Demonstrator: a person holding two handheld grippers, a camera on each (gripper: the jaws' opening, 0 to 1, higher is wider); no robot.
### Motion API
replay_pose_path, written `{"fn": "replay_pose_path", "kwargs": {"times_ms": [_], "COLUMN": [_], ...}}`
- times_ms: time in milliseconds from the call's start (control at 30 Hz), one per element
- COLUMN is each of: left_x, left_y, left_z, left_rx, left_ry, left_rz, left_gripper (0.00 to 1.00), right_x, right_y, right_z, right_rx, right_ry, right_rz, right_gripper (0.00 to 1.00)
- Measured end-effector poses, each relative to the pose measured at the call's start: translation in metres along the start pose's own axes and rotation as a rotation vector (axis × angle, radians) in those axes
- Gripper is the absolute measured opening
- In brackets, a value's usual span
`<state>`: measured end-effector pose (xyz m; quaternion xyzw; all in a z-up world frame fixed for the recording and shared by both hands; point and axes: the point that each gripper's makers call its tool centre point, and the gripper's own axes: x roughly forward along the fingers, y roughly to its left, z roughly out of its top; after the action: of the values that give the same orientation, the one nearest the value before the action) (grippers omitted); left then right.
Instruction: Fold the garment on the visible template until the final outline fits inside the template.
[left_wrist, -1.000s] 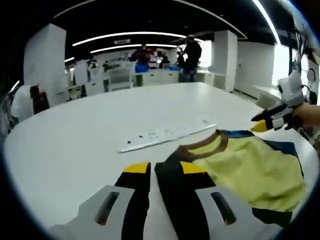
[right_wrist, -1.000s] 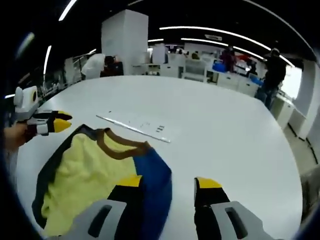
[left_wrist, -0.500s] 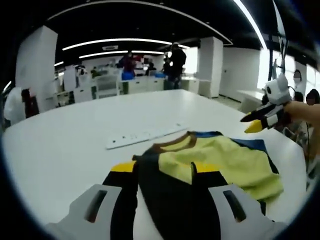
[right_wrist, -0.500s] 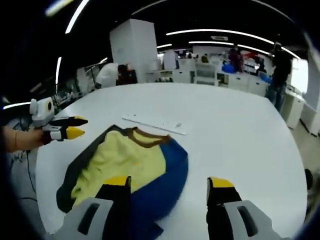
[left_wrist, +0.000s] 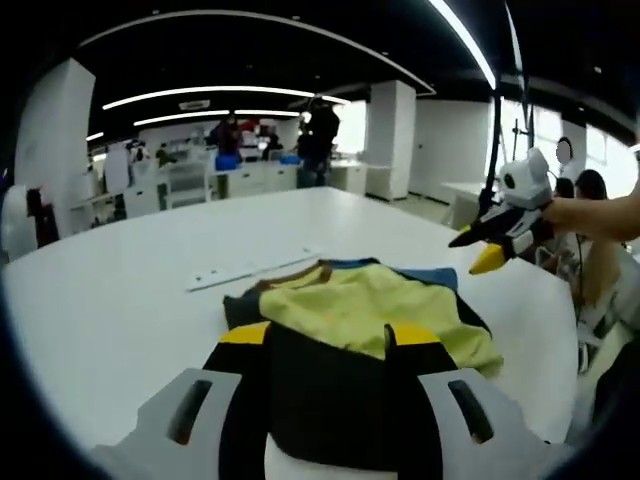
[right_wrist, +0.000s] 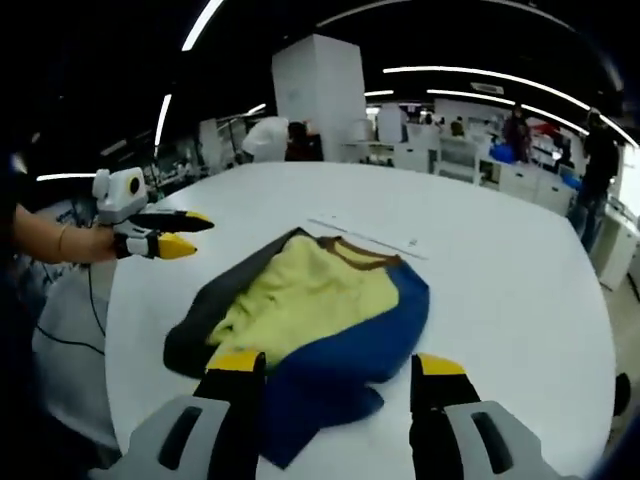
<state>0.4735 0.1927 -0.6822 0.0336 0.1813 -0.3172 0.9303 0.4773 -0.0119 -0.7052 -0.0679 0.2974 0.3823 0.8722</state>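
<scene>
Yellow-and-blue garment (right_wrist: 310, 310) is now seen bunched, released by left gripper (left_wrist: 325, 345) and right gripper (right_wrist: 335, 372) (jaws apart, empty); refolding is judged needed.

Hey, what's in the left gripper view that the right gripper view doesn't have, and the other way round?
Left gripper view: the right claw, open and raised in the air to the right of the garment, with the garment's black edge nearest the camera. Right gripper view: the left claw, open in the air at the left, with the garment's blue side nearest. Both: the yellow garment lying rumpled on the white table, a white strip beyond its collar.
</scene>
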Motion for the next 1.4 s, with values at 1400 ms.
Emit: {"fn": "replay_pose_path", "kwargs": {"times_ms": [1400], "left_x": [0.02], "left_y": [-0.108], "left_z": [-0.117], "left_rx": [0.021], "left_ry": [0.23], "left_rz": [-0.027], "left_gripper": [0.16], "right_x": [0.016], "right_y": [0.042], "right_z": [-0.108], "right_rx": [-0.345], "right_ry": [0.179], "right_rz": [0.064], "right_gripper": [0.2]}}
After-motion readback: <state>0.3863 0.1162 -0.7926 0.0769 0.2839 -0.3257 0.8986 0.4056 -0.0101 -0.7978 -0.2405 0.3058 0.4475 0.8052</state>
